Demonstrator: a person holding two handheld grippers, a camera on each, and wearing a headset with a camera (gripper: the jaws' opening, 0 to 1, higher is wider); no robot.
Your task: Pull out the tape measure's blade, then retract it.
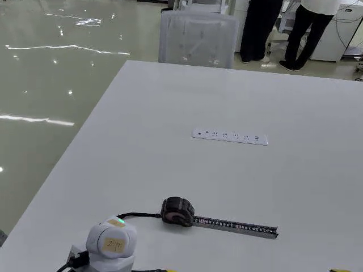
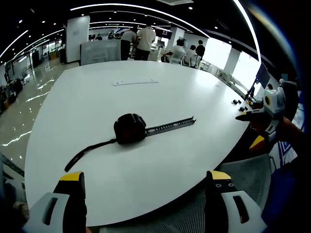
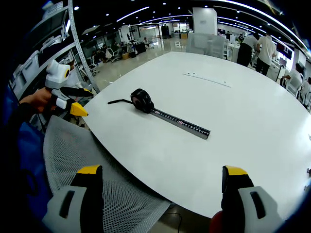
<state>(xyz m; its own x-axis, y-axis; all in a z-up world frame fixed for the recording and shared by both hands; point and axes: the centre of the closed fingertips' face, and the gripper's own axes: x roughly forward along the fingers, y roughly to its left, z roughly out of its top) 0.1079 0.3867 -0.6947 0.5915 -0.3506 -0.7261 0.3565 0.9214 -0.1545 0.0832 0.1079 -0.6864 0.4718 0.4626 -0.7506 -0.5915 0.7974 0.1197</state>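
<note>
The tape measure [image 1: 177, 211] is seen lying on the white table [image 1: 227, 96], near its front edge, with the blade [image 1: 235, 225] drawn out and flat on the top; the first half of the task is judged done, and the retracting is left. In the head view the long axis runs roughly left to right, the case at the left, the blade tip pointed right, and a black strap [image 1: 139, 215] trailed off leftward. The left gripper [image 2: 146, 177] and right gripper [image 3: 162, 170] are held back off the table edge, jaws spread, nothing pinched. A power strip [image 1: 229, 136] lies farther back.
</note>
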